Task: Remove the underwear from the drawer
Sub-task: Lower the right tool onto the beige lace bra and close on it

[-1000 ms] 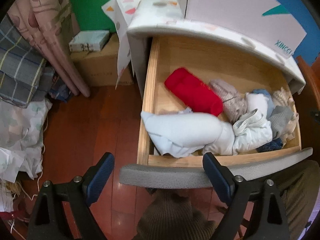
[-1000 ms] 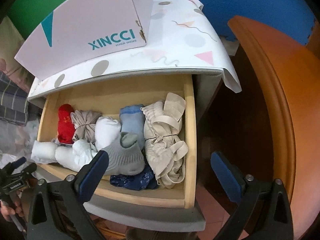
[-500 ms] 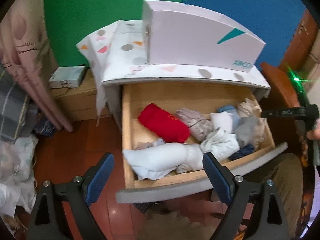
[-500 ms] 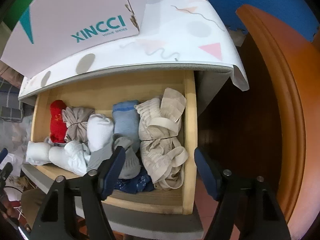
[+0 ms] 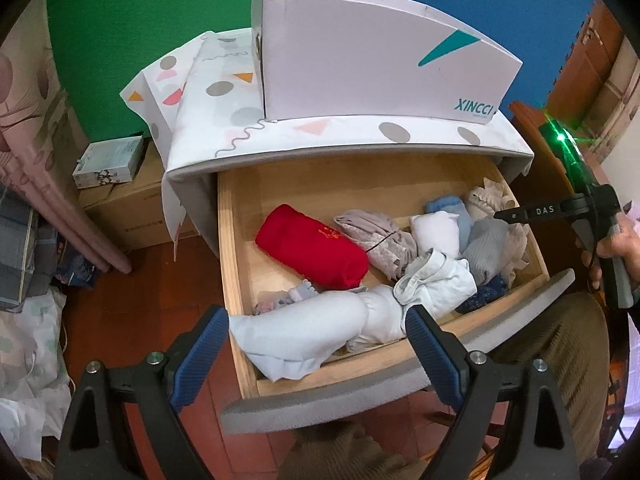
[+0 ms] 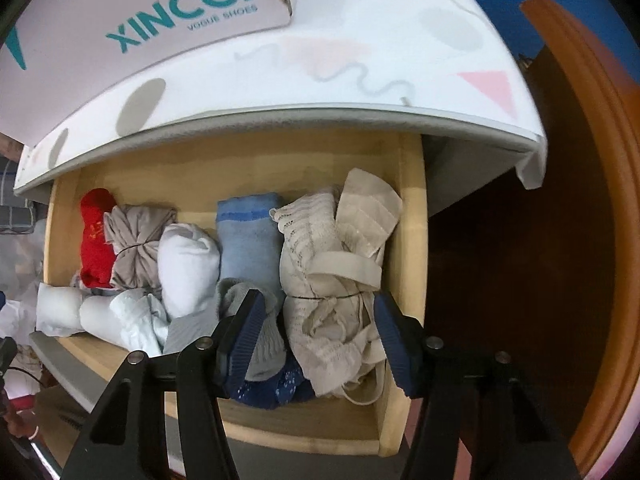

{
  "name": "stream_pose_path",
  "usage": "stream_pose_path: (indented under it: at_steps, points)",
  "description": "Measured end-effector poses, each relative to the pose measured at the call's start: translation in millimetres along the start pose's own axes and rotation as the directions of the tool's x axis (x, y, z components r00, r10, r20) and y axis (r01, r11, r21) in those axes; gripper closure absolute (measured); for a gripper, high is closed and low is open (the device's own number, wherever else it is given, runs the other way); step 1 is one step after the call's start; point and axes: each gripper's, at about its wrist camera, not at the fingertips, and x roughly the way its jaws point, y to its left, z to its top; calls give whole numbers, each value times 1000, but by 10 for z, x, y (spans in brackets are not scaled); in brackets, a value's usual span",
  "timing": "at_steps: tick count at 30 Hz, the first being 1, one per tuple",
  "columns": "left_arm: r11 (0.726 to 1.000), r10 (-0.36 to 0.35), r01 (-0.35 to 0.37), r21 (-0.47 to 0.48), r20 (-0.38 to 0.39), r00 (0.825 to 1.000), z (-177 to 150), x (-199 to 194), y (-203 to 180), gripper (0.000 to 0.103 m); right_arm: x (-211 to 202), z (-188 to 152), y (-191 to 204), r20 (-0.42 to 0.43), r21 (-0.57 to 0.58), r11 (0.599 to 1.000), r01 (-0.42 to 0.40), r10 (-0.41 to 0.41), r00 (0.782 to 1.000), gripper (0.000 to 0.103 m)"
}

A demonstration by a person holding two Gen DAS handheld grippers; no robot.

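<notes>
The pulled-out light wooden drawer [image 6: 412, 216] of a small cabinet is full of rolled and folded clothes. The cabinet top is covered with a white cloth with grey dots and pink triangles [image 5: 248, 114], and a white shoe box with teal letters [image 5: 372, 56] stands on it.

The right hand-held gripper [image 6: 316, 340] points down into the right end of the drawer. Its jaws are closing, and the beige lace underwear bundle tied with elastic bands [image 6: 332, 292] lies between its blue ribbed pads [image 6: 244, 336]. The left pad is just beside the bundle and lies against a grey knitted piece [image 6: 264, 344]; I cannot tell if the right pad already touches the beige fabric. The bundle rests in the drawer, against its right wall. Left of it are a light blue folded cloth [image 6: 248, 240], a white rolled cloth [image 6: 188, 268], a grey-brown bundle [image 6: 136, 240] and a red rolled cloth [image 6: 94, 236]. A dark blue patterned piece [image 6: 276, 390] lies at the front wall.

The left hand-held gripper [image 5: 316, 344] hovers above the front left part of the drawer with its jaws wide and nothing held; a long pale blue-white roll [image 5: 300, 328] is seen between its pads from above. In the left wrist view, a person's hand [image 5: 624, 240] holds the right hand-held gripper over the drawer's right end.
</notes>
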Motion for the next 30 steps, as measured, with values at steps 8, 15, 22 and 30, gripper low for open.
stream_pose_path:
  at_steps: [8, 15, 22, 30]
  points:
    - [999, 38, -37, -19, 13, 999, 0, 106, 58, 11, 237, 73, 52, -35, 30, 999, 18, -17, 999, 50]
    - [997, 70, -69, -18, 18, 997, 16, 183, 26, 11, 383, 182, 260, -83, -41, 992, 123, -126, 989, 52]
    - [998, 60, -60, 17, -14, 998, 57, 253, 0, 11, 632, 216, 585, -136, -177, 964, 199, -224, 965, 45]
    - [999, 52, -52, 4, -46, 998, 76, 349, 19, 11, 931, 267, 741, -143, -227, 952, 204, -239, 960, 37]
